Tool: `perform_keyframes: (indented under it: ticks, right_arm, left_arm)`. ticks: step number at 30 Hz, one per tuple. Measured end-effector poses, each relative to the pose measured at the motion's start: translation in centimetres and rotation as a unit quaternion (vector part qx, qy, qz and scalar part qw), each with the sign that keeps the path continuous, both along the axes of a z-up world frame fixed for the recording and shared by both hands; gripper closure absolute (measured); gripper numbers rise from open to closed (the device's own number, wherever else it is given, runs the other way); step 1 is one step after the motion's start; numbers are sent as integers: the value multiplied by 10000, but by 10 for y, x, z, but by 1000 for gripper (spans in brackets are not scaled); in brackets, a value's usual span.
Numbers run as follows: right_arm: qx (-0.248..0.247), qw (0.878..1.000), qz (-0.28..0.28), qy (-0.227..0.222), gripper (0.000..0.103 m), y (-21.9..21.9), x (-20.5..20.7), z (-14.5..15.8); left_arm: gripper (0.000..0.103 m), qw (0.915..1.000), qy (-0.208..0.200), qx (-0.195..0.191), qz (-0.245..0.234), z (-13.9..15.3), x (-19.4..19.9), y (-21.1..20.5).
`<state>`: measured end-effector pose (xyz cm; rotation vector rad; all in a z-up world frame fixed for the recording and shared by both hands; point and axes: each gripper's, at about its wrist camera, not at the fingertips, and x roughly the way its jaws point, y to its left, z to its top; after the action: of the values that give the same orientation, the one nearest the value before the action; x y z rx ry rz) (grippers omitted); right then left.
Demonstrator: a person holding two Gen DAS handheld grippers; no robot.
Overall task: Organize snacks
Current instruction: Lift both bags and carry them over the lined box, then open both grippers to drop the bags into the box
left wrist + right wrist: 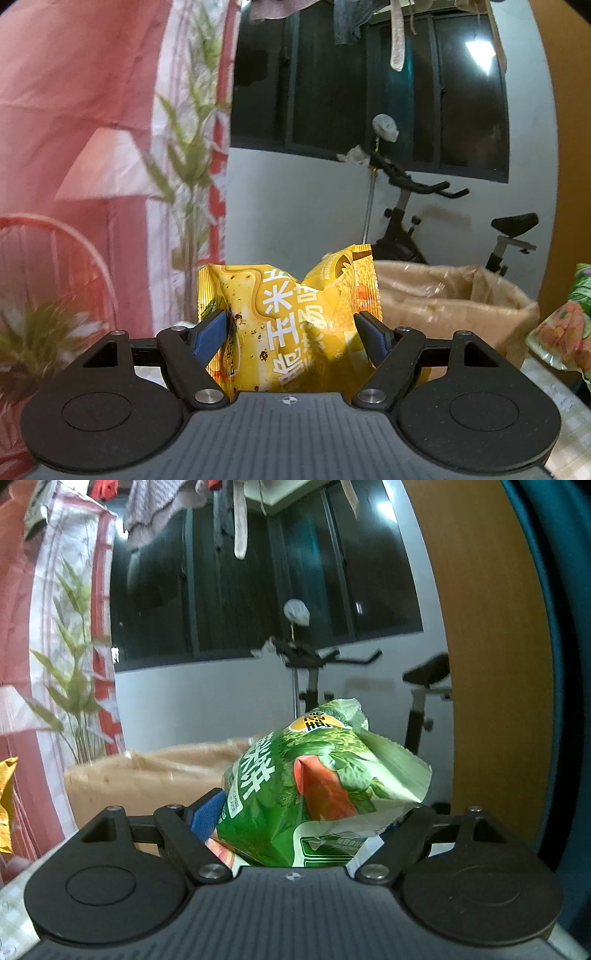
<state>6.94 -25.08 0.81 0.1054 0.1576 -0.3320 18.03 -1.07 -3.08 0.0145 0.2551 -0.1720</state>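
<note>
Your left gripper (291, 334) pinches the yellow packet (288, 325); your right gripper (303, 823) the green packet (314, 786); the cardboard box (450, 299) lies just ahead, rightward of the left.

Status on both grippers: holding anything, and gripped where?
The left gripper pinches the yellow snack bag across its lower middle. The right gripper clamps the green snack bag across its lower body; its right finger is hidden by the bag.
</note>
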Motion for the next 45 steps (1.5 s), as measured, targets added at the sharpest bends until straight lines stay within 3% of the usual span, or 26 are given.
perform_keyframes:
  ticks: [9,15,20,28,35,42,45]
  right_arm:
    - [-11,9994,312,-146,28,-9,30,26]
    - [223,9993,212,-227,28,-19,19,30]
    - [55,9981,264,-554,28,-19,16,53]
    - [-396,9929,776,-806,29,-12,76,74]
    - [-772,9899,1168,-231,28,-9,162,48]
    - [-437,9910,1168,481,24,-17,201,16]
    - [-242,9908,1155,661,14,-21,204,12]
  left_arm:
    - [25,9996,-28,-106,-272,11,32,-21]
    - [25,9991,72,-225,-354,9,39,-22]
    - [25,9987,-5,-263,-427,18,48,-25]
    - [25,9965,-115,-113,-824,31,88,-60]
    - [22,9959,104,75,-900,16,139,-93]
    - [19,9908,804,-133,-1077,0,182,-95]
    - [19,9908,855,-223,-1021,-6,183,-89]
